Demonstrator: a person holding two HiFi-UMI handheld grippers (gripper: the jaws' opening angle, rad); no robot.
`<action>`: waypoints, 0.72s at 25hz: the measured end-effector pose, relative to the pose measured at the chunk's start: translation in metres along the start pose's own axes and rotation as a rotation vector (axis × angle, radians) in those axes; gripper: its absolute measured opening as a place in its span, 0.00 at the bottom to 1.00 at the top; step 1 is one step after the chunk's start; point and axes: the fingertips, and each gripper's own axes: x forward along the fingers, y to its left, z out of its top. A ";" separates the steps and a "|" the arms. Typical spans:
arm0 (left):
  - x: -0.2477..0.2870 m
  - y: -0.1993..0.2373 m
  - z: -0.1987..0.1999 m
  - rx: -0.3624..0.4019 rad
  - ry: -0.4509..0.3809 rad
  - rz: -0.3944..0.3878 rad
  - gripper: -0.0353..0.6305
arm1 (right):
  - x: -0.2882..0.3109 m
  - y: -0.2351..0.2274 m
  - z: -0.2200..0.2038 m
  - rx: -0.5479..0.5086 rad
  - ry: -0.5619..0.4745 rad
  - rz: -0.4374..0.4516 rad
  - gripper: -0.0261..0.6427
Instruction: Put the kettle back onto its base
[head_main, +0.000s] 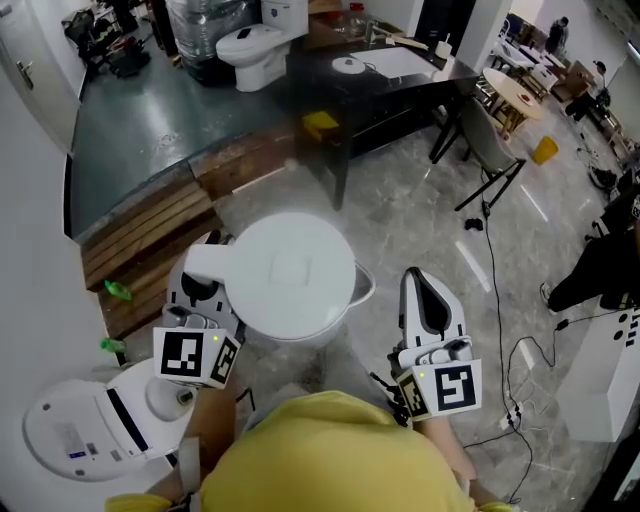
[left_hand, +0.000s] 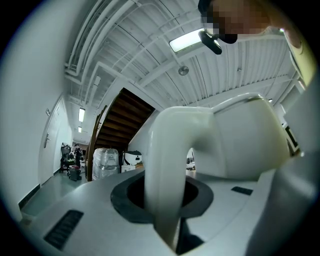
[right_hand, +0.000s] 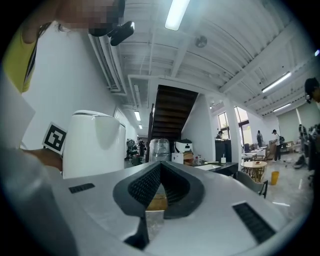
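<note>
Underfoot, a pale grey marble floor (head_main: 420, 215) takes up most of the head view, with black cables trailing over it at the right; behind it lies a dark grey-green raised platform (head_main: 150, 120), edged by slatted wooden steps (head_main: 150, 245); a white toilet (head_main: 255, 45) stands on that platform, and a long black table (head_main: 390, 85) runs beside it; a round wooden table (head_main: 515, 95) stands far off at the upper right; both gripper views show a white ribbed ceiling with strip lights and a dark staircase.

Next in size, the white kettle (head_main: 290, 275) hangs in the air over the marble floor, upright, lid facing the head camera, in front of the person's yellow shirt (head_main: 330, 455); the white base unit (head_main: 90, 435) sits low at the left, below and left of the kettle and apart from it, its round seat partly hidden behind the left gripper's marker cube.

Smaller, the left gripper (head_main: 203, 290) has its jaws partly closed and clamped on the kettle's handle (left_hand: 167, 165), which fills the gap between them, the body just beyond; the right gripper (head_main: 420, 285) is just right of the kettle, apart from it, jaws together with nothing between them; its own view shows the kettle at the left.
</note>
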 end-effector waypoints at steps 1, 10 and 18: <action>0.003 0.003 -0.001 0.000 0.001 0.004 0.17 | 0.003 -0.003 -0.001 0.002 0.001 -0.004 0.06; 0.067 0.024 -0.014 0.006 0.002 0.021 0.17 | 0.069 -0.035 -0.010 0.015 -0.009 0.002 0.06; 0.158 0.038 -0.015 0.005 -0.005 0.029 0.17 | 0.153 -0.086 -0.006 0.014 -0.018 0.009 0.06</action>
